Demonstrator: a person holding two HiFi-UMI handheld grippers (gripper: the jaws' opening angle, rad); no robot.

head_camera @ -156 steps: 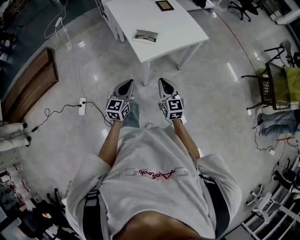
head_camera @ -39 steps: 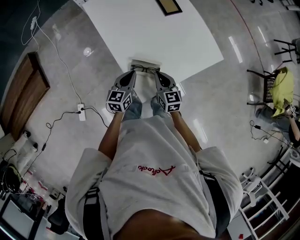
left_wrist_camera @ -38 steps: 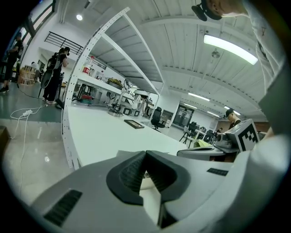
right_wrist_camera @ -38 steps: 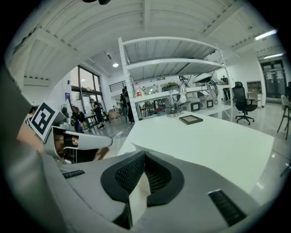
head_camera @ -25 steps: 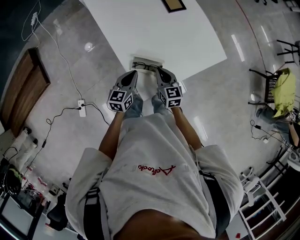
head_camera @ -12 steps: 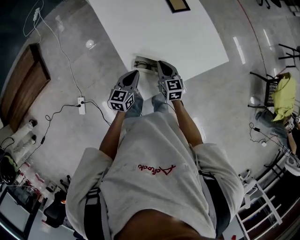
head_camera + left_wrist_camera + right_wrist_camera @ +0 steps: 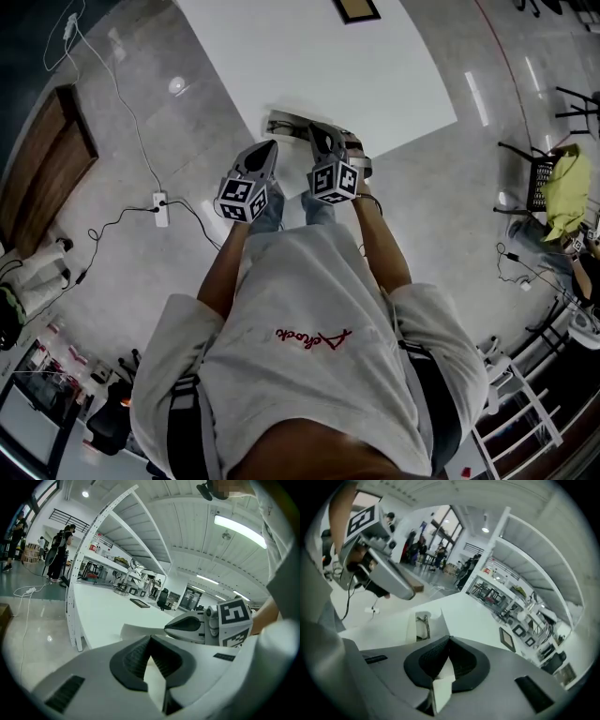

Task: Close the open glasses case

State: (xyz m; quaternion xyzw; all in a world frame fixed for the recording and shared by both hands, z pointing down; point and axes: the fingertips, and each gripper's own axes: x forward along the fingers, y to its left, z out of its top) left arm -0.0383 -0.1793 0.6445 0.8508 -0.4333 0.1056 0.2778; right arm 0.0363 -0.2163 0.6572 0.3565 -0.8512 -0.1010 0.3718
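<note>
The open glasses case (image 7: 286, 125) lies at the near edge of the white table (image 7: 375, 75), its lid raised and a pair of glasses inside (image 7: 423, 624). My right gripper (image 7: 316, 131) is shut and empty, with its tip over the case's right end. My left gripper (image 7: 270, 146) is also shut and empty; it hangs just short of the table edge, below the case. In the left gripper view the case's pale lid (image 7: 139, 630) shows just beyond my shut left gripper (image 7: 149, 638), with the right gripper (image 7: 169, 626) beside it.
A dark picture frame (image 7: 356, 9) lies further back on the table. On the floor to the left are a power strip (image 7: 158, 202) with cables and a wooden panel (image 7: 42, 178). A chair with yellow cloth (image 7: 565, 183) stands to the right. People stand far off (image 7: 61, 550).
The person has walked up to the table. Over the last second the right gripper has moved forward and turned over the case's right end; the left gripper has stayed at the table edge.
</note>
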